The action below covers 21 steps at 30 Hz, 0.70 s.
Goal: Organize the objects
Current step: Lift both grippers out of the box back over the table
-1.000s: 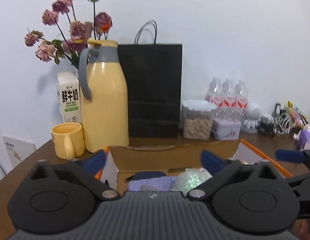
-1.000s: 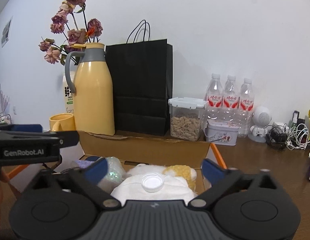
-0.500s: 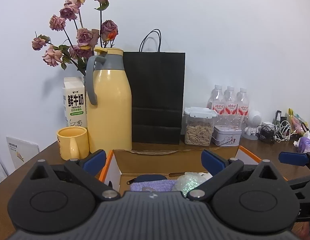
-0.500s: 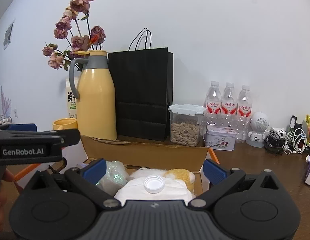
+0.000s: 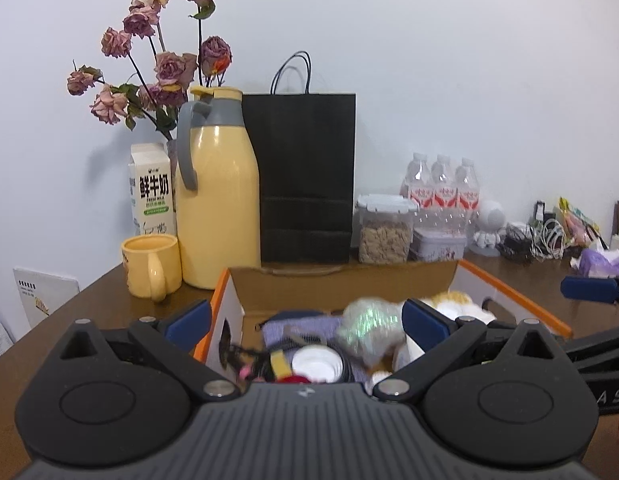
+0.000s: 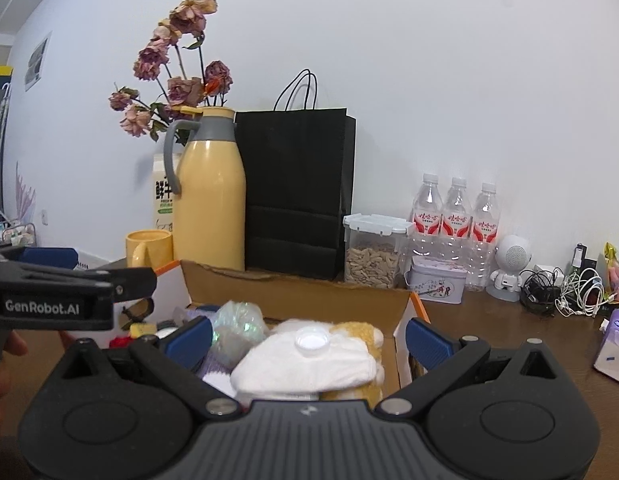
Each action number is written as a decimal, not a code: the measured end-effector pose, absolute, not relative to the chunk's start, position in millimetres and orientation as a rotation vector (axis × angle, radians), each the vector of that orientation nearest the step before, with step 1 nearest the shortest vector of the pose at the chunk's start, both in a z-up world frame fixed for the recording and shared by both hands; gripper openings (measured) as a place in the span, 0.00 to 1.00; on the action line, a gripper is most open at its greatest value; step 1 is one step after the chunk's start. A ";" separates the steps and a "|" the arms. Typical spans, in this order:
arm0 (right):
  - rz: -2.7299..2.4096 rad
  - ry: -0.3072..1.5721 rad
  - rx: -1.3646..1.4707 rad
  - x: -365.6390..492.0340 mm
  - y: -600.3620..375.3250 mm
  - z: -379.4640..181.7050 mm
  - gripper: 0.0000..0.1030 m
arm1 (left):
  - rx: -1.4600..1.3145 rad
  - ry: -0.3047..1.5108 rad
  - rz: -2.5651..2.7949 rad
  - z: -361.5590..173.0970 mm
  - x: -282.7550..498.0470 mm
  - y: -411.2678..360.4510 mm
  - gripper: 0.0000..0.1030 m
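Observation:
An open cardboard box [image 5: 341,284] [image 6: 301,290] with orange-edged flaps sits on the brown table, full of loose items. Inside lie an iridescent plastic bag [image 5: 369,326] [image 6: 237,326], a purple cloth [image 5: 289,328], a white round lid [image 5: 315,364], a white bag with a cap [image 6: 309,360] and a yellow plush [image 6: 359,334]. My left gripper [image 5: 305,320] hovers open over the box's left half, holding nothing. My right gripper [image 6: 309,336] hovers open over the right half, also holding nothing. The left gripper's side also shows in the right wrist view.
Behind the box stand a yellow thermos [image 5: 215,188], a yellow mug [image 5: 151,266], a milk carton [image 5: 151,188], dried roses, a black paper bag [image 5: 305,180], a clear snack jar [image 5: 385,228], three water bottles [image 6: 455,216], a tin [image 6: 435,282], a small white robot figure and tangled cables [image 6: 565,290].
Both grippers have risen and pulled back from the box, so more of its contents shows. Both stay open.

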State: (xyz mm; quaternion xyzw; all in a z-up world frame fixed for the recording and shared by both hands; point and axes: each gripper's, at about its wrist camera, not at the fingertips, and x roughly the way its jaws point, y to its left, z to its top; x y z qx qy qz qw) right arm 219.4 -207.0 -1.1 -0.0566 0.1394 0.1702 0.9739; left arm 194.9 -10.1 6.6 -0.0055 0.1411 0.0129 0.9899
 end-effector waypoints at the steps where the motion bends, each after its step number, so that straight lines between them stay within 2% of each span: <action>1: 0.345 0.285 -0.118 216.0 -208.1 -2.3 1.00 | -0.008 0.289 0.023 4.6 191.8 -9.9 1.00; 15: 0.364 0.458 -0.159 185.1 -225.0 -36.1 1.00 | -0.011 0.392 0.013 -28.2 161.2 2.0 1.00; 17: 0.369 0.479 -0.160 186.3 -224.4 -41.3 0.98 | -0.018 0.396 0.017 -29.2 160.2 3.8 1.00; 21: 0.390 0.536 -0.155 195.1 -217.5 -51.3 0.86 | -0.018 0.403 0.005 -31.2 159.5 3.6 1.00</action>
